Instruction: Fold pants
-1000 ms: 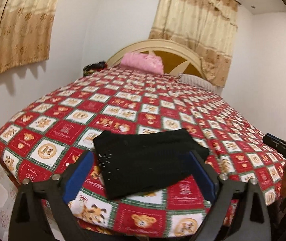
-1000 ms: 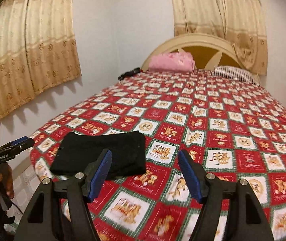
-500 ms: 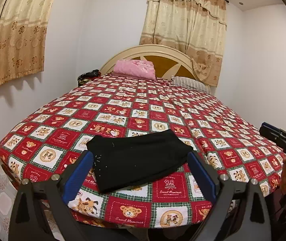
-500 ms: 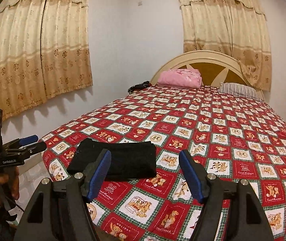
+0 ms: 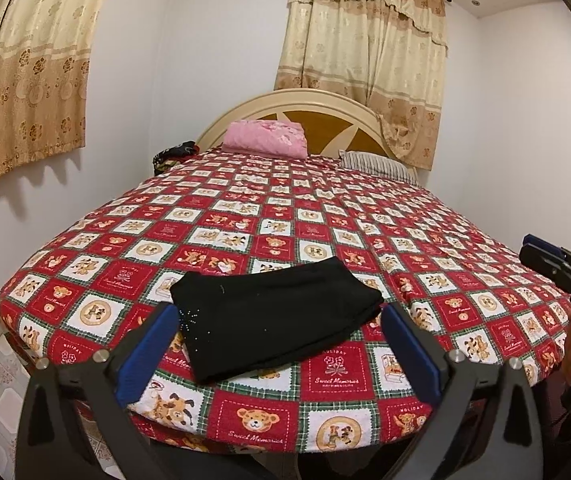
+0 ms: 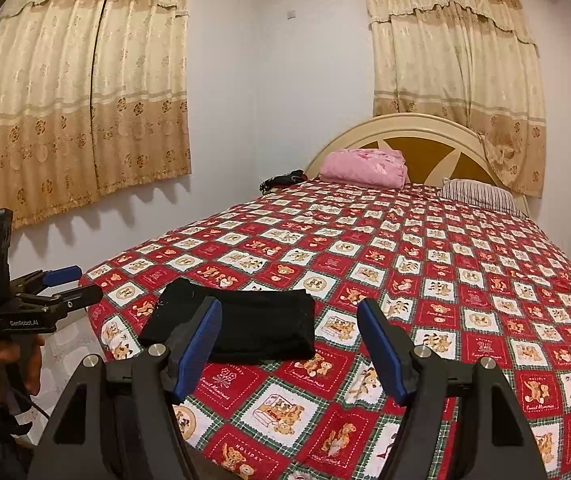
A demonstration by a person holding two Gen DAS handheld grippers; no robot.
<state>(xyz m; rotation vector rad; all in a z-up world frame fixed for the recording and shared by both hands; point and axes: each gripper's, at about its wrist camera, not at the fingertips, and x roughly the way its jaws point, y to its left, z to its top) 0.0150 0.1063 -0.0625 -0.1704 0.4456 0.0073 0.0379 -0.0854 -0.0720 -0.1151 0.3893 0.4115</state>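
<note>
While the black pants (image 5: 273, 320) lie folded in a compact stack near the foot corner of the bed (image 5: 465, 248), both grippers hang off that bed with nothing between their pads: the left gripper (image 5: 281, 356), which has just been opening, and the right gripper (image 6: 289, 344). If either one dips forward, its finger could catch the top layer and drag the fold open.

Black pants (image 5: 273, 320) lie on a bedspread (image 5: 325, 216) checked red, white and green with teddy bears; pink blanket (image 5: 265, 139) at the head edge.
</note>
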